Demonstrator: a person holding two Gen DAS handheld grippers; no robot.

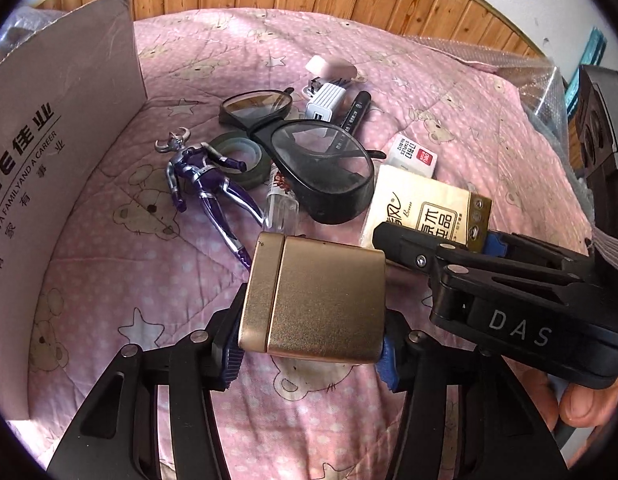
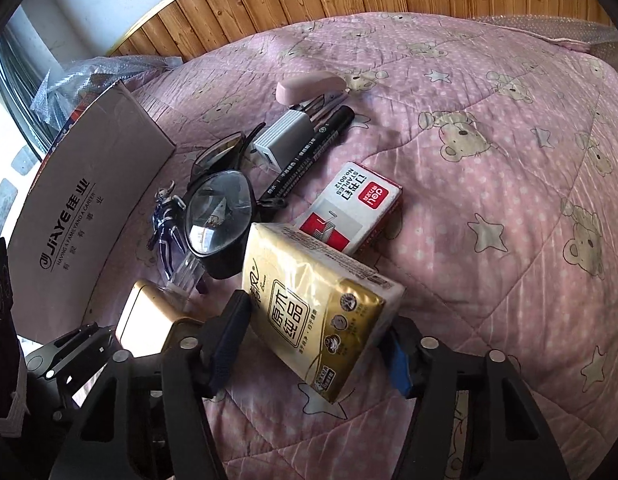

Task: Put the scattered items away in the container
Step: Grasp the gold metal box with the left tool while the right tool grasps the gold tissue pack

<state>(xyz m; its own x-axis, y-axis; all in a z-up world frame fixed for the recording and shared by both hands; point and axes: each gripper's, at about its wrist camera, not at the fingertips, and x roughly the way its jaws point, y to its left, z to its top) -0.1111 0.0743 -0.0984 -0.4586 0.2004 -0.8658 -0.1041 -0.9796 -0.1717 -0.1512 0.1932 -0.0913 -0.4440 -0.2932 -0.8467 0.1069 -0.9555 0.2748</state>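
My left gripper (image 1: 309,344) is clamped on a brushed gold metal tin (image 1: 315,300) with rounded corners and a lid seam near one end, its blue ribbed pads pressing both sides. My right gripper (image 2: 315,344) has closed on a glossy gold-and-white plastic tissue packet (image 2: 313,312), soft and crinkled, tilted between the fingers above the quilt. Both hang over a pink quilted bedspread (image 2: 489,160) printed with bears and stars. To the left stands the container, a matte cardboard box flap with printed lettering (image 1: 57,152). Scattered nearby lie a purple-and-silver horned plastic action figure (image 1: 205,184), dusty black-framed goggles (image 1: 305,156) with clear lenses, a roll of dull green tape (image 1: 239,152) under the figure's arm, a red-and-white cardboard staples box (image 2: 353,208), a ribbed white charger block (image 2: 281,136), a black marker pen (image 2: 309,152) beside it, and a pale pink stapler (image 2: 309,86) beyond.
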